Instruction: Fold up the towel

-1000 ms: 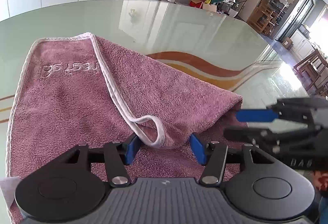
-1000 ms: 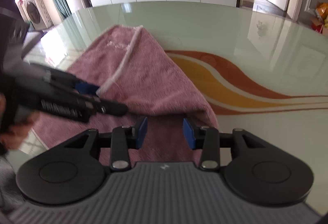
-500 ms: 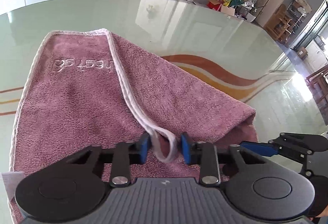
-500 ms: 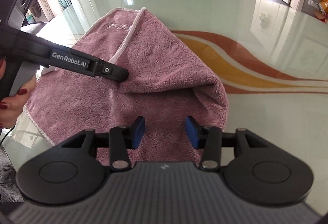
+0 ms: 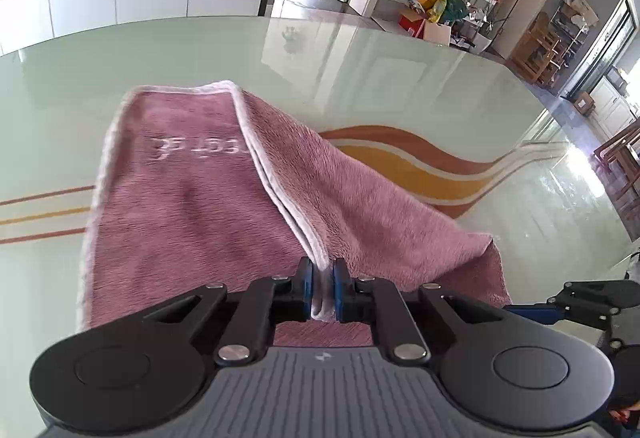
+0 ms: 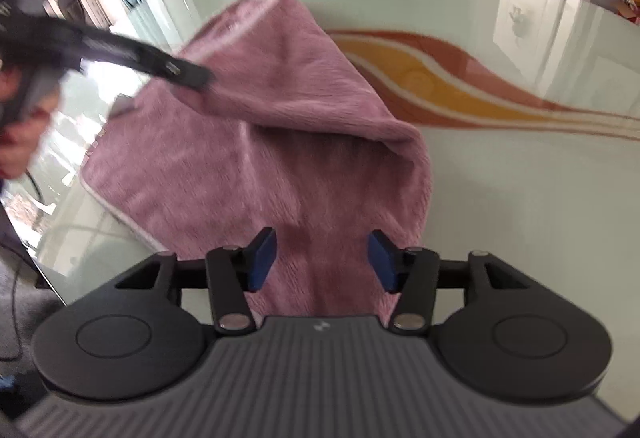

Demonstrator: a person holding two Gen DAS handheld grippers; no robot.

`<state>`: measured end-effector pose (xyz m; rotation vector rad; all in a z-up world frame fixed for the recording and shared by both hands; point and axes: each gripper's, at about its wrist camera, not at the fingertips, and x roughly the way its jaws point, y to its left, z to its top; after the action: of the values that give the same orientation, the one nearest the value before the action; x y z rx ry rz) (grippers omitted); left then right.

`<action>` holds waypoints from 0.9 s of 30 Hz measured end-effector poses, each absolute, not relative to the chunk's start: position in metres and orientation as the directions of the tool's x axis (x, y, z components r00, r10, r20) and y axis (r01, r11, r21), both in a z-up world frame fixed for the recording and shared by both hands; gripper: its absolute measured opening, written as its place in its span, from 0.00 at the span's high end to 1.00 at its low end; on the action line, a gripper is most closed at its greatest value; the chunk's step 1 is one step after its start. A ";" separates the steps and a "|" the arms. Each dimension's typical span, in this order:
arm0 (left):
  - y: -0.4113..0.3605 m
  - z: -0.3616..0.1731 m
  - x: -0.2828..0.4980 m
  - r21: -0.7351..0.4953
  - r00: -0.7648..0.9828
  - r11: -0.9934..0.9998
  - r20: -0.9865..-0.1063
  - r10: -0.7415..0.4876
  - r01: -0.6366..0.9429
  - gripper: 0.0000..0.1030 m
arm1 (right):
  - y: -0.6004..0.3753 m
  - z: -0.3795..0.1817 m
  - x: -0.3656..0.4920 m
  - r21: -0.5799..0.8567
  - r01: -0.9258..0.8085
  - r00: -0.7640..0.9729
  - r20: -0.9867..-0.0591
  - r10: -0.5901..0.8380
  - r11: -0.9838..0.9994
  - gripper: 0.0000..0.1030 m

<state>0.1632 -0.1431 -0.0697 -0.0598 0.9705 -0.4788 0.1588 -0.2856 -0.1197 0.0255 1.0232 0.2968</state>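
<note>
Left wrist view: the left gripper [image 5: 321, 284], angled steeply down, has just closed its blue pads [image 5: 306, 284] on the white-piped hem of the pink towel [image 5: 192, 197], lifting that edge into a ridge above the glossy green glass table [image 5: 120, 53]; embroidered lettering, hidden in the other view, shows on the flat layer. Right wrist view: the right gripper [image 6: 322, 260] has just been widening, its jaws about half open and holding nothing, poised over the plush pile near the towel's rounded fold. There the left gripper appears blurred at the left, gripped by a hand [image 6: 20, 133].
</note>
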 end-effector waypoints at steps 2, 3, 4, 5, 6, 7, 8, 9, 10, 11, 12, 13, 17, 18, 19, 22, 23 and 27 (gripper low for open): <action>-0.130 -0.062 0.158 -0.259 0.477 0.898 -0.776 -0.413 0.356 0.90 | -0.284 -0.121 0.159 0.147 -0.235 0.486 -0.838 0.247 0.961 0.49; -0.124 -0.059 0.154 -0.260 0.481 0.899 -0.774 -0.412 0.353 0.90 | -0.283 -0.122 0.159 0.142 -0.237 0.486 -0.839 0.244 0.961 0.48; -0.117 -0.055 0.150 -0.263 0.486 0.900 -0.770 -0.414 0.349 0.90 | -0.281 -0.123 0.160 0.138 -0.239 0.485 -0.840 0.241 0.961 0.45; -0.111 -0.052 0.145 -0.267 0.490 0.900 -0.767 -0.415 0.345 0.90 | -0.280 -0.123 0.160 0.135 -0.242 0.484 -0.842 0.240 0.961 0.43; -0.105 -0.049 0.141 -0.269 0.495 0.901 -0.763 -0.415 0.340 0.90 | -0.278 -0.123 0.160 0.130 -0.246 0.482 -0.843 0.237 0.961 0.40; -0.099 -0.047 0.136 -0.271 0.498 0.902 -0.761 -0.415 0.337 0.90 | -0.275 -0.123 0.160 0.121 -0.253 0.480 -0.846 0.233 0.960 0.36; -0.093 -0.046 0.131 -0.273 0.501 0.902 -0.760 -0.415 0.333 0.90 | -0.273 -0.123 0.160 0.115 -0.258 0.479 -0.847 0.230 0.959 0.34; -0.089 -0.045 0.128 -0.275 0.501 0.903 -0.760 -0.414 0.329 0.90 | -0.270 -0.124 0.160 0.102 -0.261 0.479 -0.850 0.221 0.960 0.32; -0.086 -0.045 0.126 -0.278 0.502 0.904 -0.760 -0.414 0.325 0.90 | -0.265 -0.124 0.159 0.082 -0.265 0.478 -0.854 0.205 0.961 0.31; -0.077 -0.045 0.121 -0.290 0.501 0.905 -0.759 -0.416 0.312 0.90 | -0.262 -0.124 0.159 0.069 -0.266 0.478 -0.857 0.194 0.961 0.31; -0.072 -0.045 0.117 -0.294 0.500 0.907 -0.761 -0.414 0.302 0.90 | -0.259 -0.124 0.158 0.059 -0.268 0.478 -0.858 0.186 0.962 0.31; -0.068 -0.045 0.114 -0.293 0.504 0.910 -0.761 -0.409 0.295 0.90 | -0.255 -0.123 0.156 0.051 -0.272 0.480 -0.859 0.182 0.961 0.31; -0.052 -0.040 0.103 -0.287 0.528 0.916 -0.751 -0.398 0.281 0.93 | -0.249 -0.118 0.149 0.076 -0.282 0.484 -0.849 0.211 0.956 0.31; -0.048 -0.040 0.102 -0.296 0.527 0.914 -0.748 -0.403 0.278 0.93 | -0.248 -0.115 0.147 0.083 -0.285 0.486 -0.846 0.219 0.955 0.31; -0.044 -0.040 0.100 -0.305 0.526 0.912 -0.746 -0.407 0.274 0.93 | -0.247 -0.113 0.145 0.088 -0.288 0.487 -0.844 0.225 0.954 0.31; -0.041 -0.047 0.102 -0.342 0.490 0.900 -0.756 -0.434 0.269 0.92 | -0.246 -0.109 0.142 0.085 -0.284 0.488 -0.845 0.220 0.955 0.31; -0.041 -0.050 0.102 -0.351 0.479 0.897 -0.759 -0.441 0.269 0.90 | -0.246 -0.108 0.141 0.080 -0.279 0.489 -0.846 0.213 0.957 0.31; -0.050 -0.070 0.106 -0.377 0.433 0.885 -0.774 -0.463 0.273 0.86 | -0.244 -0.106 0.134 0.082 -0.262 0.495 -0.844 0.207 0.962 0.31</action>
<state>0.1059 -0.0497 -0.0702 -0.2070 1.0263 -0.4622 0.1336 -0.2443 -0.1055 -0.0597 1.0136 0.2844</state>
